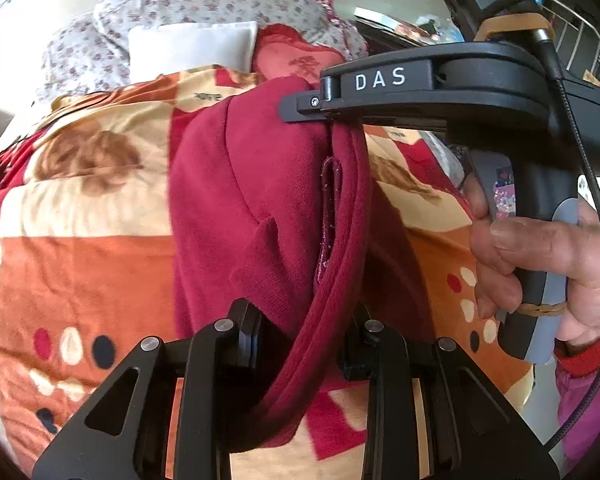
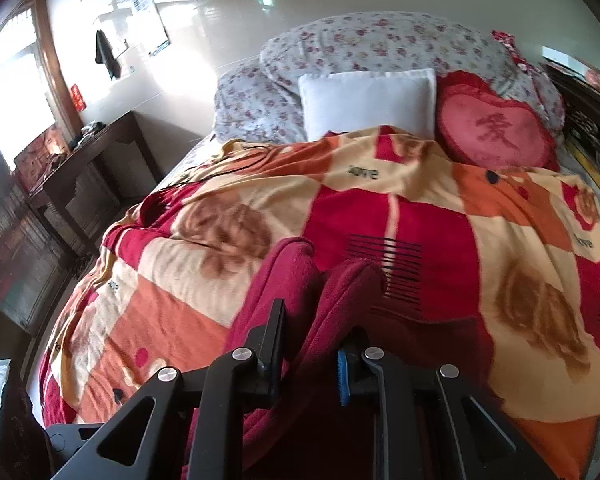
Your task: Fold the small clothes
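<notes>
A dark red fleece garment [image 1: 252, 200] hangs lifted above the patterned blanket [image 1: 80, 208], stretched between both grippers. My left gripper [image 1: 306, 344] is shut on its thick hem at the bottom of the left wrist view. In that view the right gripper [image 1: 340, 120] comes in from the right, held by a hand [image 1: 540, 264], and pinches the same hem farther up. The right wrist view shows my right gripper [image 2: 310, 356] shut on a bunched fold of the red garment [image 2: 296, 280], which rises between its fingers.
The bed carries an orange, red and cream blanket [image 2: 420, 220]. At its head lie a white pillow [image 2: 368, 100], a red heart cushion [image 2: 496, 128] and a floral duvet [image 2: 380, 40]. A dark wooden table [image 2: 80, 168] stands to the left of the bed.
</notes>
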